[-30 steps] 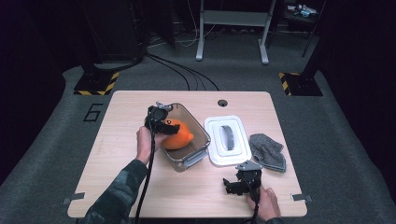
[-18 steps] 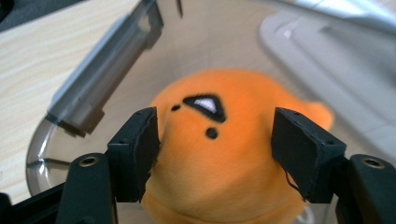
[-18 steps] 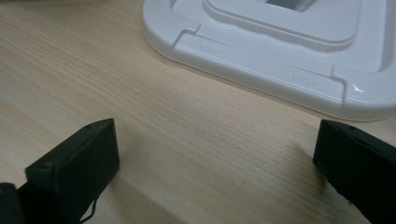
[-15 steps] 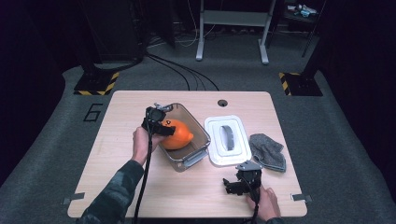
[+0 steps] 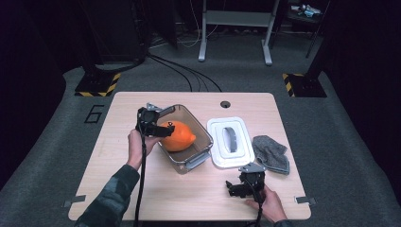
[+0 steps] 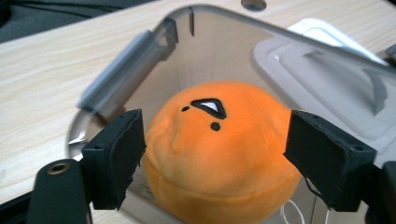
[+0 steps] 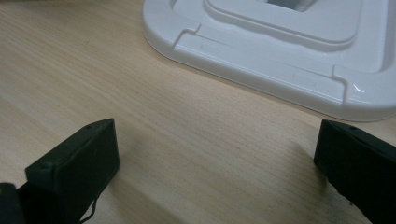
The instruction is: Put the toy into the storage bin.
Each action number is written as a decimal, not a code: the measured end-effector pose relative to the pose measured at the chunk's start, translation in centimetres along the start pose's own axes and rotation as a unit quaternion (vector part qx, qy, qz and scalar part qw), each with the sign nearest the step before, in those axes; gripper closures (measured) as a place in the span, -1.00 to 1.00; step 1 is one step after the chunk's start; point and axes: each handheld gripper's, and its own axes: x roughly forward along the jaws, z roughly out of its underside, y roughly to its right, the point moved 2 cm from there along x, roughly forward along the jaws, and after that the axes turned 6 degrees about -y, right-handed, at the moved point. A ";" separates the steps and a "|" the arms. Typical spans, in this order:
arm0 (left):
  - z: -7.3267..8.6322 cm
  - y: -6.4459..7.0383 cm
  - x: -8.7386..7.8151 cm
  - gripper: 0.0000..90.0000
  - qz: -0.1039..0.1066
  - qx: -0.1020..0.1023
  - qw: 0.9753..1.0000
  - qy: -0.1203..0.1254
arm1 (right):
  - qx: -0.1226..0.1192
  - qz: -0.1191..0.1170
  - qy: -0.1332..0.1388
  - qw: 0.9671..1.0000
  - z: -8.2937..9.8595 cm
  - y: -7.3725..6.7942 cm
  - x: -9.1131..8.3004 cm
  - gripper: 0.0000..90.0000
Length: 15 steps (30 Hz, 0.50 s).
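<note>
so the orange plush [image 6: 219,154] sits in the clear tub [image 5: 201,156], dead ahead at 12 o'clock between the left hand-held gripper [image 6: 215,163]'s wide-open jaws, nothing held. Right hand-held gripper [image 5: 243,185] idles open on the bench [image 5: 123,184], way farther off

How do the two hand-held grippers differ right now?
The left hand-held gripper is raised over the clear bin, its jaws apart on either side of the orange plush; whether they touch it is unclear. The right hand-held gripper sits low near the table's front edge, with bare wood between its jaws and the white lid just ahead. Both stand open.
</note>
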 end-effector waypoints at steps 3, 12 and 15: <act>0.4 -0.4 -1.0 -0.63 -0.001 -0.003 1.000 0.014 | -0.001 0.001 0.000 1.000 0.0 0.0 0.0 -1.00; 2.5 -1.7 -3.3 -0.69 0.002 -0.024 0.999 0.037 | -0.001 0.001 -0.001 1.000 0.0 0.0 0.0 -1.00; 3.1 -2.1 -3.9 -0.70 0.001 -0.030 0.999 0.046 | -0.001 0.002 -0.001 1.000 0.0 0.0 0.0 -1.00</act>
